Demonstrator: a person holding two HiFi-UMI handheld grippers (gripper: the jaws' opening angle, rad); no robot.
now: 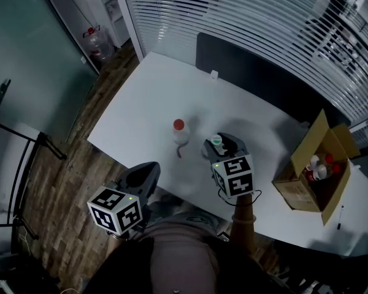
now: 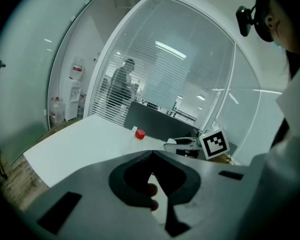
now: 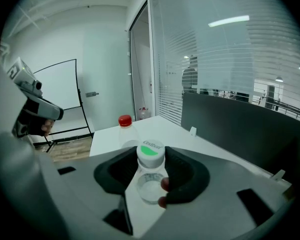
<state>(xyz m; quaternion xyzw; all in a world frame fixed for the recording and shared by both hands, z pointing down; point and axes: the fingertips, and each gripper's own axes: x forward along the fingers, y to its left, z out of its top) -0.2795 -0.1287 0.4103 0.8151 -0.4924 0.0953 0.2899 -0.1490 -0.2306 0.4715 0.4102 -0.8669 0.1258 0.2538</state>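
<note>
Here, the right tongs (image 3: 151,154) are clamped on a clear plastic bottle with a white cap and green round label (image 3: 150,176). The jaws press its body from both sides and it stands upright between them. In the head view, the right tongs (image 1: 221,142) sit over the near part of the white tabletop (image 1: 148,100), and the bottle's green-topped cap (image 1: 216,141) shows at their tip.

The left tongs (image 2: 153,153) are drawn together, their tips meeting with nothing between them. From above, the left tongs (image 1: 147,167) hang just off the tabletop's near edge, at about 8 o'clock from the right tongs and well apart from them.

A second clear plastic bottle with a red cap (image 1: 180,131) stands upright on the tabletop near the right tongs, at about 10 o'clock from them and touching neither pair. The right gripper view shows it (image 3: 124,126) just beyond the held bottle, at 11 o'clock. The left gripper view shows it (image 2: 139,133) farther off, at 12 o'clock.

At about 4 o'clock from the right tongs, an open brown cardboard box (image 1: 292,177) rests on the tabletop with red-capped bottles inside. A dark flat panel (image 1: 245,66) stands along the tabletop's far edge at 12 o'clock, with slatted blinds behind it.
</note>
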